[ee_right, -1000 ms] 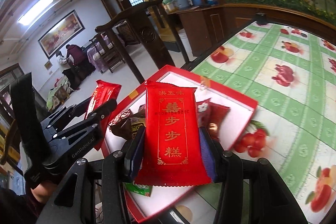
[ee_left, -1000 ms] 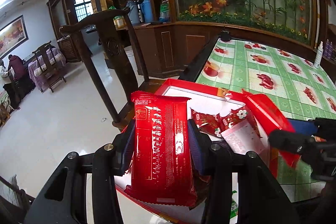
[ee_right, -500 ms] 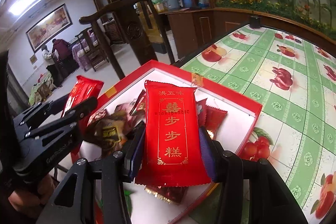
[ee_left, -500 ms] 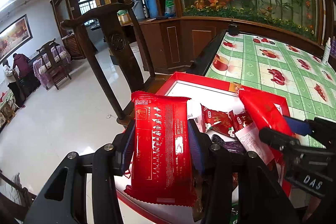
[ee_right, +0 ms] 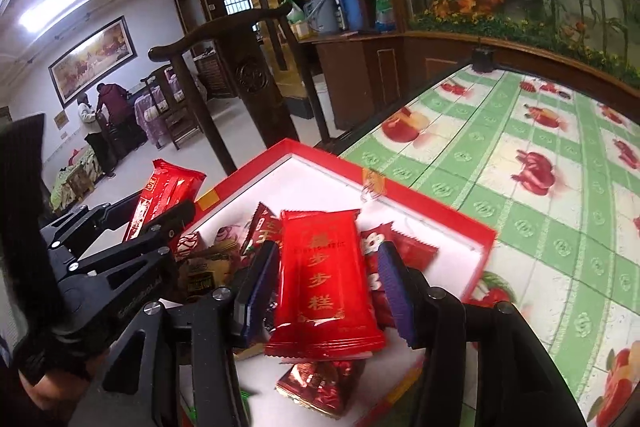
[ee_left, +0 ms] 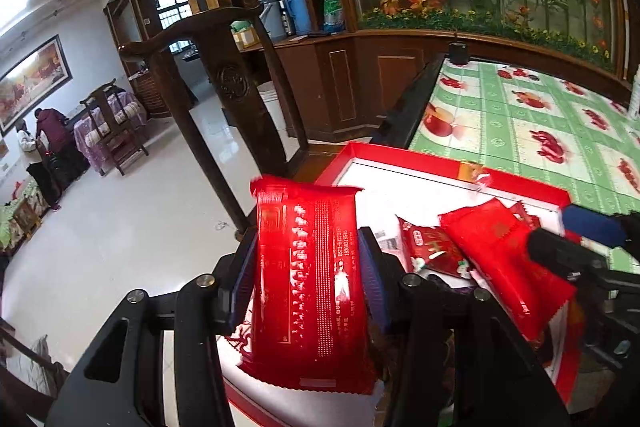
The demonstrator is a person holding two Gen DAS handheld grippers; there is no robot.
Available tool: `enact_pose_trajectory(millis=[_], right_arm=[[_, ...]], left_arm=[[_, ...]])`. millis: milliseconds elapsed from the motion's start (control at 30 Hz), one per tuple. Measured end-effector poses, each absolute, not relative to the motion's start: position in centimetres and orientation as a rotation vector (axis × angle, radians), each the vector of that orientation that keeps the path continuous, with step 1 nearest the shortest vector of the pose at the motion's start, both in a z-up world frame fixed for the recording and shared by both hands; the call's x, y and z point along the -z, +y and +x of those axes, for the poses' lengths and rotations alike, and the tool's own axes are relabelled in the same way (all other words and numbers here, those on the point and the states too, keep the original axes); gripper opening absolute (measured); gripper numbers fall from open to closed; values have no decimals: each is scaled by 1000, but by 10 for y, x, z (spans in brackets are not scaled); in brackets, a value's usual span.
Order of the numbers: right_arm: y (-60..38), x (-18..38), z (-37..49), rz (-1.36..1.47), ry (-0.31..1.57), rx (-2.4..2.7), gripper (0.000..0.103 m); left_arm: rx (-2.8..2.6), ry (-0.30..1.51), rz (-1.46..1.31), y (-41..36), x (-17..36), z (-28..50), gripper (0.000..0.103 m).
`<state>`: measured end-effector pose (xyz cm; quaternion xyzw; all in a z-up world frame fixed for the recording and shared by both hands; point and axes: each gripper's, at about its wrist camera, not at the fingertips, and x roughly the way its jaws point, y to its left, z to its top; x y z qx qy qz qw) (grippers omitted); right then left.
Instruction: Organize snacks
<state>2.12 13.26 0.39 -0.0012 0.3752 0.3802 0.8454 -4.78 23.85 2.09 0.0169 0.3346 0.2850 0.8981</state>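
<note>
Left gripper [ee_left: 308,263] is pinching a red snack packet [ee_left: 310,287] by its two long edges, pads pressing both sides; the packet's long axis is running along the fingers, its crimped top end pointing forward and up past the fingertips, printed back face toward the left wrist camera, its bottom end hanging over the near rim of the red box [ee_left: 516,183]. Right gripper [ee_right: 326,285] is angling down into the red box [ee_right: 472,227], jaws opening, with a red packet with gold characters [ee_right: 324,287] between them; gaps are showing on both sides, pads no longer pressing it. That packet is lying long axis along the fingers, top end pointing away toward the box's far rim, gold text upright to the right wrist camera, resting on other loose snacks [ee_right: 324,387] in the box's white interior. The box is sitting at the edge of the green fruit-print tablecloth [ee_right: 540,227], a dark wooden chair [ee_right: 248,83] just beyond it. In the right wrist view, the left gripper is tilting forward and down over the box's left rim, a hand showing at its base. Both grippers are pointing down at a similar slant, side by side, near each other.
</note>
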Motion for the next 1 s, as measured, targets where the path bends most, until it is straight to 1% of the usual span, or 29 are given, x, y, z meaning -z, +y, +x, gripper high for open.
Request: enact_pose_trajectory(millis=[67, 200, 1000], right_arm=[[128, -5, 22, 9, 791, -800, 53], [123, -7, 22, 8, 785, -790, 53], [65, -12, 6, 22, 747, -732, 53]], left_arm=[[-590, 691, 38, 238, -22, -48, 48], [-592, 672, 44, 234, -27, -50, 61], [-560, 620, 91, 195, -56, -53, 64]])
